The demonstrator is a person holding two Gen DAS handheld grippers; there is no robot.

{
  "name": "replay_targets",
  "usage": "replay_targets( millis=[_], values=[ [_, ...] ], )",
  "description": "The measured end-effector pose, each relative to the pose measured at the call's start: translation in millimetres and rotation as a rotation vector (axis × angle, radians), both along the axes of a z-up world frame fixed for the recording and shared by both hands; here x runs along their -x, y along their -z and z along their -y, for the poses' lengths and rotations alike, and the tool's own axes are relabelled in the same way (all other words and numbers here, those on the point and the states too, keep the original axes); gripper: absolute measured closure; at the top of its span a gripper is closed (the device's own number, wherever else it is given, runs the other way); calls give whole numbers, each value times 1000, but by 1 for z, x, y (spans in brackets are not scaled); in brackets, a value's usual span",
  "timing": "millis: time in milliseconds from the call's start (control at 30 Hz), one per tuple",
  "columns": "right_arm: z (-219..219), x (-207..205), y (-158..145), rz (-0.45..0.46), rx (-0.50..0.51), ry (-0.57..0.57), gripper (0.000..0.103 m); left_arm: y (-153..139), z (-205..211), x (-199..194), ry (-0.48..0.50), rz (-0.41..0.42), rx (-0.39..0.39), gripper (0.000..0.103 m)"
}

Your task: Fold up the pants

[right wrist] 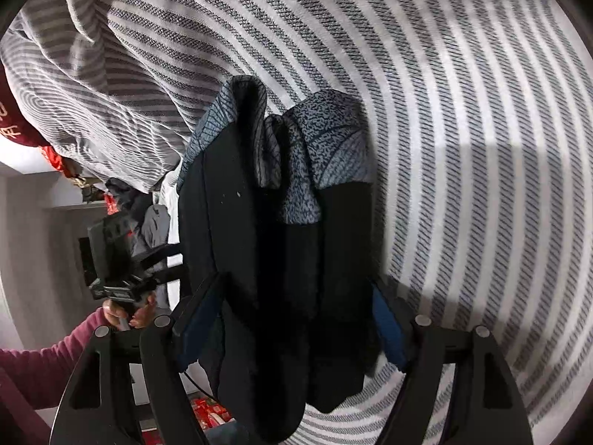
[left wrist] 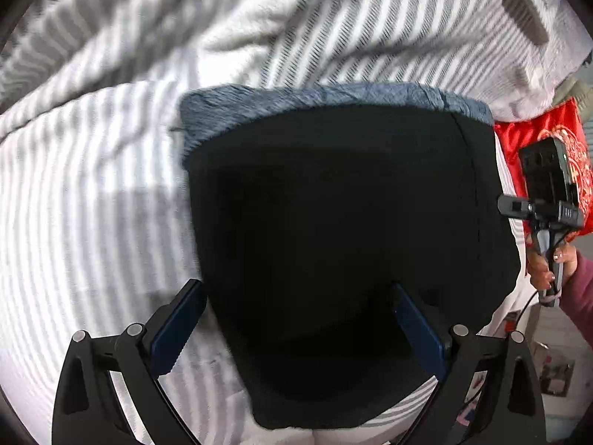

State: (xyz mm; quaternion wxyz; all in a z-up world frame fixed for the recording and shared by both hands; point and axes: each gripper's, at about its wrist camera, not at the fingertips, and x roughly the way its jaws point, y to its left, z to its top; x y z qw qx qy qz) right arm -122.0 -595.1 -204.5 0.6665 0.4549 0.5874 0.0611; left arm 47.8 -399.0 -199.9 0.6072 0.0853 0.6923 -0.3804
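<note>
The black pants [left wrist: 333, 241] lie folded into a thick rectangle on a grey-and-white striped bed cover [left wrist: 92, 204], with their grey-blue fleece lining [left wrist: 326, 94] showing along the far edge. My left gripper [left wrist: 296, 319] is open just above the near end of the bundle, holding nothing. In the right wrist view the pants [right wrist: 267, 278] show folded layers and grey-blue lining [right wrist: 326, 137]. My right gripper [right wrist: 292, 319] is open, its fingers on either side of the bundle. The left gripper shows there at the left [right wrist: 122, 259], and the right gripper at the right of the left view [left wrist: 548, 200].
A bunched striped duvet [right wrist: 92, 85] lies at the bed's far side. A red cushion [left wrist: 548, 141] sits by the bed edge. Beyond the edge are a white wall [right wrist: 29, 222], clothes and red items on the floor [right wrist: 207, 411].
</note>
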Motion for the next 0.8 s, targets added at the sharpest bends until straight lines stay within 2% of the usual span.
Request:
replay_targets(
  millis=[167,200,233,267,333,367,500,667,800],
  values=[
    [-5,-12,6,-29,-9,22,25,3,-3,0,-55,1,21,4],
    [-7,-16,7,-41,-1,29,27,0,-3,2,-62,21,20,8],
    [-11,-19,6,-49,7,36,35,-4,-4,4,-70,31,28,16],
    [-13,-18,5,-52,7,56,45,-7,-5,6,-78,40,35,19],
    [-18,-17,-2,-39,8,82,56,-18,-3,16,-87,72,43,32],
    [-19,-18,-6,-32,11,86,60,-24,-4,18,-89,87,47,35],
    [-25,-15,-22,-3,-11,106,65,-42,-4,24,-114,118,49,43],
    [-31,-5,-46,38,-36,100,67,-69,-4,37,-129,148,76,43],
    [-34,12,-67,62,-61,96,68,-91,3,63,-124,171,85,43]
  ],
)
